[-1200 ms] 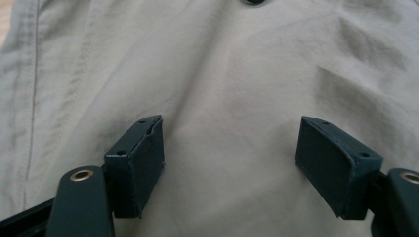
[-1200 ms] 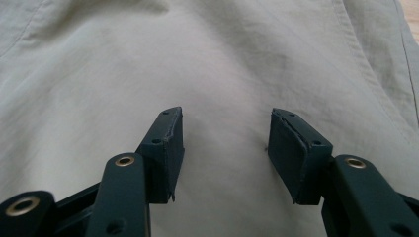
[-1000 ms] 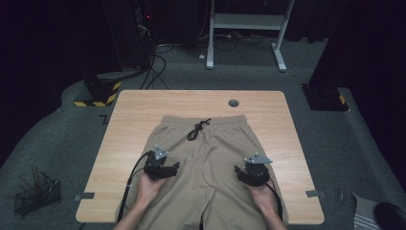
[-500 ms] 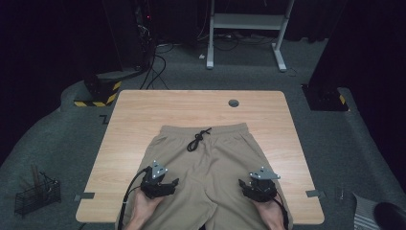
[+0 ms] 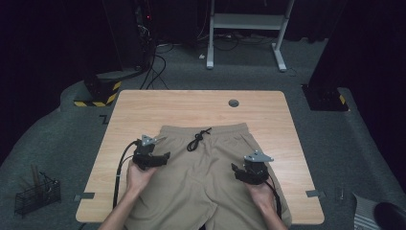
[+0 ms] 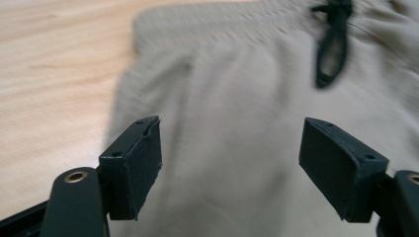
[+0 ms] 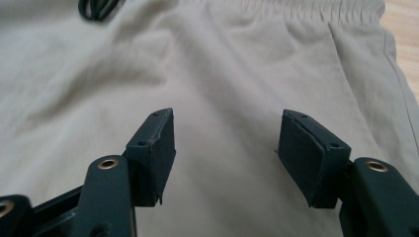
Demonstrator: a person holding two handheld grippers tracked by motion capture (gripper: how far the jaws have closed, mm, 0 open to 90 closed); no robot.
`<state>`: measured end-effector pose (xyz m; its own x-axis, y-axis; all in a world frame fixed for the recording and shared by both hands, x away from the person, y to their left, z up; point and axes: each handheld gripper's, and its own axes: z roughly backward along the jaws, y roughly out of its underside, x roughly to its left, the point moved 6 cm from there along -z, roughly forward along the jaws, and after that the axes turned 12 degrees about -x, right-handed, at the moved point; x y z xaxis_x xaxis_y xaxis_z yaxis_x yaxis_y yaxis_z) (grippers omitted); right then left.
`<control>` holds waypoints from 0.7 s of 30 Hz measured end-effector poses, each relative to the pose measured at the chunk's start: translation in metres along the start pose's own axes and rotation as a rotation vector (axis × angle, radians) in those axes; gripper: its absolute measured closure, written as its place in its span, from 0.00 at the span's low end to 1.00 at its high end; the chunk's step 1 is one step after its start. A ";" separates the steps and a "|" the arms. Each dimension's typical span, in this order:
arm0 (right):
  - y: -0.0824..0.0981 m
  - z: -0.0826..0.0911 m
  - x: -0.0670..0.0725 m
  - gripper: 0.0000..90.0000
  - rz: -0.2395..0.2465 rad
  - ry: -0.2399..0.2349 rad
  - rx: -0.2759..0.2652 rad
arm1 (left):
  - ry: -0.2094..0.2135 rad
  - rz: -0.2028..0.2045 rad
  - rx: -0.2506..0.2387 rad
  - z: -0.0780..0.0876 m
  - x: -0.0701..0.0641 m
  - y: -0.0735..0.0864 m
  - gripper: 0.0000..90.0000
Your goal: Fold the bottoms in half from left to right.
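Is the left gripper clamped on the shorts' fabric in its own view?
No: the left gripper has its fingers spread apart above the beige shorts, nothing pinched between.
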<state>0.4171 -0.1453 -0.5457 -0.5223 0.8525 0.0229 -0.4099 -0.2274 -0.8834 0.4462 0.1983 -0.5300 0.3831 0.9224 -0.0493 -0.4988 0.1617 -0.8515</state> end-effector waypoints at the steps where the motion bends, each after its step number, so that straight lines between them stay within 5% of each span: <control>1: -0.005 -0.006 -0.001 0.44 -0.011 -0.004 -0.010 | -0.011 0.003 -0.001 -0.004 0.006 -0.003 0.28; 11: -0.021 -0.031 0.005 0.50 0.035 -0.019 -0.015 | -0.043 0.043 0.031 -0.037 0.042 -0.013 0.32; 21: -0.022 -0.046 -0.001 0.53 0.010 -0.005 -0.012 | -0.047 0.052 0.052 -0.052 0.056 -0.006 0.40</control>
<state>0.4610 -0.1190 -0.5484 -0.5305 0.8475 0.0161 -0.3956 -0.2307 -0.8890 0.5116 0.2306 -0.5547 0.3193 0.9453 -0.0666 -0.5569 0.1303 -0.8203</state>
